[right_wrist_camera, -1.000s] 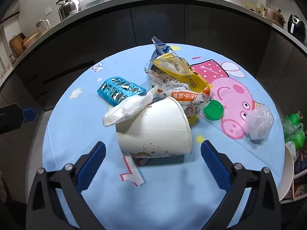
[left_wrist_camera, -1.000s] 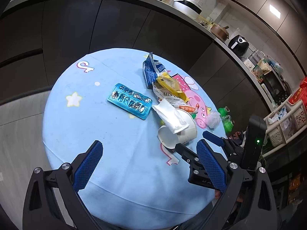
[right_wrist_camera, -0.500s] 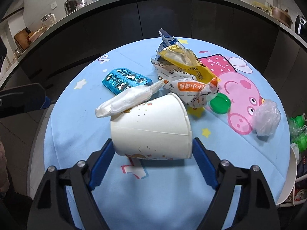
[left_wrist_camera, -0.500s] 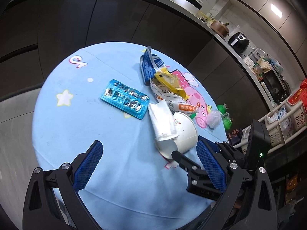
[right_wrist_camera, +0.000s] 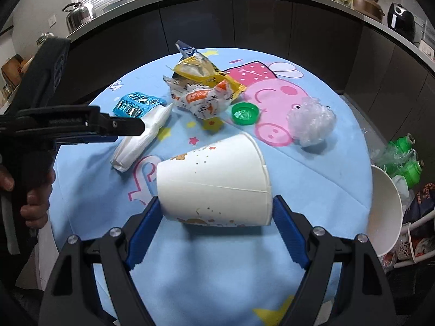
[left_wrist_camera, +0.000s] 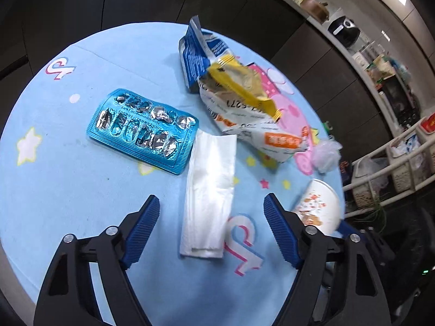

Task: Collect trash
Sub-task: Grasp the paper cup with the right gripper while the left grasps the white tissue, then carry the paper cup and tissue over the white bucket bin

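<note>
My right gripper [right_wrist_camera: 216,224] is shut on a white paper cup [right_wrist_camera: 214,182], held on its side just above the blue tablecloth [right_wrist_camera: 312,179]; the cup also shows in the left wrist view [left_wrist_camera: 319,207]. My left gripper [left_wrist_camera: 210,220] is open, its fingers on either side of a folded white napkin [left_wrist_camera: 209,193] lying flat. The napkin shows in the right wrist view [right_wrist_camera: 141,138] too. A blue blister pack [left_wrist_camera: 142,126], crumpled snack wrappers [left_wrist_camera: 239,100], a green bottle cap [right_wrist_camera: 244,112] and a clear plastic wad [right_wrist_camera: 311,121] lie on the table.
A white bowl [right_wrist_camera: 386,212] sits at the table's right edge, with green bottles [right_wrist_camera: 402,157] and white baskets [left_wrist_camera: 394,163] beyond it. Dark cabinets [right_wrist_camera: 244,21] and a counter ring the round table.
My right gripper closed on the cup and lifted it back and right, leaving the napkin flat on the cloth. My left gripper moved forward over the napkin.
</note>
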`<state>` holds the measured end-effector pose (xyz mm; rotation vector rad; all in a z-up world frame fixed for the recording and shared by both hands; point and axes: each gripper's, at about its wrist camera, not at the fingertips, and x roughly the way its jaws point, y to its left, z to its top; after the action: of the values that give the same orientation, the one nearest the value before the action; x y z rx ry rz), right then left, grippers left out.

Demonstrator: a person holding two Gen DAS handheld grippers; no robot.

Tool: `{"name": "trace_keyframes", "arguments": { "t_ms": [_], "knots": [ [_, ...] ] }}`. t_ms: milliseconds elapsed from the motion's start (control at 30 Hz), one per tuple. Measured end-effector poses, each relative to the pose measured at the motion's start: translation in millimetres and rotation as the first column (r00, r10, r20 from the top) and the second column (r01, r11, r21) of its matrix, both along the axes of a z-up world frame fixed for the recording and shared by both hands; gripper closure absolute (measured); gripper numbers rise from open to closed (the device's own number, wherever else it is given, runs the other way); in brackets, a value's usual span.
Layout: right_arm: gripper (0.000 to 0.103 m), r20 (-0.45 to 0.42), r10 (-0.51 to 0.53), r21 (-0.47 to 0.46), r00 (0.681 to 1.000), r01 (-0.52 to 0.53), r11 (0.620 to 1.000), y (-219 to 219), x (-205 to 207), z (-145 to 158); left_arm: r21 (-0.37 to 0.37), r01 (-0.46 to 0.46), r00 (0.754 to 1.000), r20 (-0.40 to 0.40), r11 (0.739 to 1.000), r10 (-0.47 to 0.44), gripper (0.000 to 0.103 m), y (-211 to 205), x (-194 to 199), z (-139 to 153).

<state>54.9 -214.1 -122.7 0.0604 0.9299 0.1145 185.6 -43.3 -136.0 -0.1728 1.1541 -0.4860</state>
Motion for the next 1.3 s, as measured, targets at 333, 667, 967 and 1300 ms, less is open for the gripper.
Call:
{"name": "trace_keyframes", "arguments": {
  "t_ms": [333, 667, 967, 1300],
  "knots": [
    [0.022, 0.024, -0.027, 0.043, 0.999, 0.026, 0.999, -6, -1, 6, 0.111, 0.044, 0.998, 0.041, 0.993, -0.049, 0.063, -21, -1, -4],
    [0.022, 0.075, -0.018, 0.090, 0.997, 0.011, 0.996, -8, -10, 24, 0.060, 0.001, 0.999, 0.033, 0.998, -0.003, 0.100, -2, -12, 11],
    [0.022, 0.177, -0.061, 0.120, 0.982, 0.040, 0.992, -27, -25, 61, -0.011, 0.035, 0.985, 0.170, 0.999, -0.033, 0.100, -10, -39, 80],
    [0.022, 0.244, -0.173, 0.138, 0.954, 0.142, 0.980, -76, -47, 83, -0.060, 0.190, 0.940, 0.299, 0.980, -0.164, 0.100, -69, -65, 144]
  ]
}}
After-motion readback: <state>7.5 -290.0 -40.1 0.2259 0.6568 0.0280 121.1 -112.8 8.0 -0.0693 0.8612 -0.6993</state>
